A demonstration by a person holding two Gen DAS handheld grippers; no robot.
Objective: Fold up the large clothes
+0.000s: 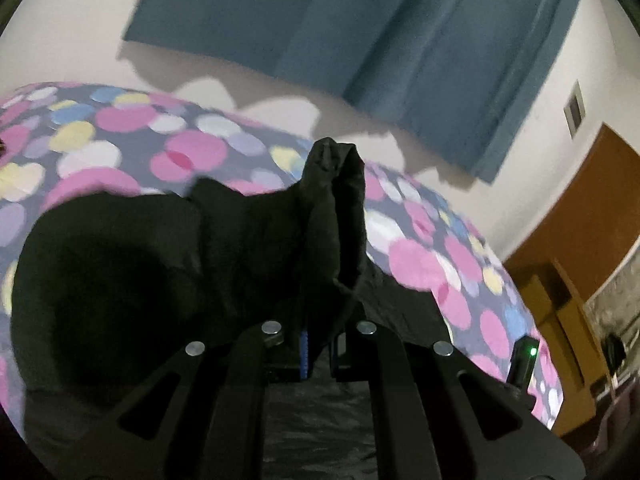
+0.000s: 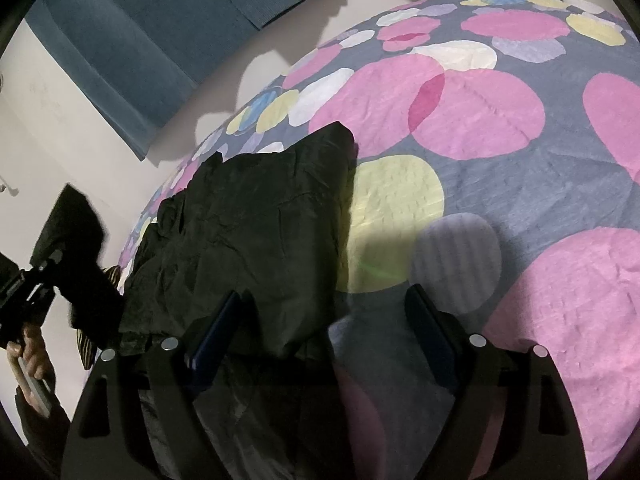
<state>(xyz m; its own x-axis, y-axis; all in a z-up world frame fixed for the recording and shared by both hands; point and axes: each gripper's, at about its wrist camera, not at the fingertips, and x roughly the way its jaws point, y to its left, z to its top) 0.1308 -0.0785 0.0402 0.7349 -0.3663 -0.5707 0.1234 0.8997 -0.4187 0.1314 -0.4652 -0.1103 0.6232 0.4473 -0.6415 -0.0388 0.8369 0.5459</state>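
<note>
A large black garment point(image 2: 248, 240) lies on a bed with a polka-dot cover point(image 2: 480, 120). My left gripper point(image 1: 320, 344) is shut on a bunched edge of the black garment point(image 1: 336, 216) and holds it lifted above the bed. It also shows in the right wrist view point(image 2: 44, 276), at the far left with the cloth in it. My right gripper point(image 2: 324, 312) is open and empty, its left finger point(image 2: 216, 320) over the garment's near edge and its right finger over the bedcover.
A blue curtain point(image 1: 360, 32) hangs on the white wall behind the bed. A brown door point(image 1: 580, 220) and wooden furniture point(image 1: 560, 312) stand to the right of the bed. The bedcover point(image 1: 120, 140) stretches wide to the right of the garment.
</note>
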